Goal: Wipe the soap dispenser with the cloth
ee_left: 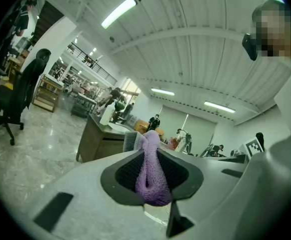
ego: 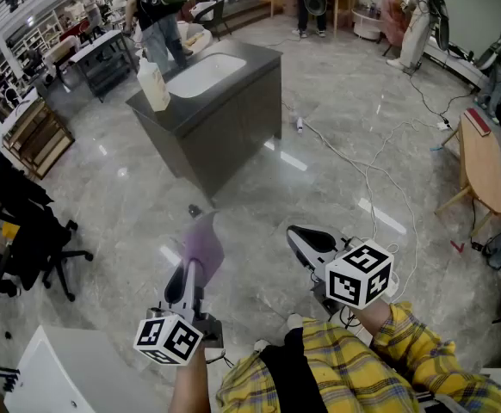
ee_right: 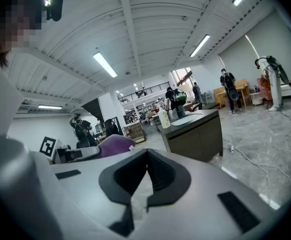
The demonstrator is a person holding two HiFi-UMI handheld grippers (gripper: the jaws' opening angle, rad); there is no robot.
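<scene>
Left gripper (ego: 197,256) pinched purple cloth (ego: 202,246), held above floor. Right gripper (ego: 300,241) empty, jaws pressed together. Soap dispenser (ego: 153,85) stood on counter (ego: 233,74) beside sink (ego: 206,74), well apart from both.

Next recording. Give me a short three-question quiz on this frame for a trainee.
1. True or false: the left gripper is shut on the purple cloth.
2. Fill in: the fingers of the right gripper are ___ (open or shut).
3. Where does the soap dispenser stand? A) on the floor B) on the counter beside the sink C) in the right gripper

Key: 1 true; 2 shut; 3 B.
</scene>
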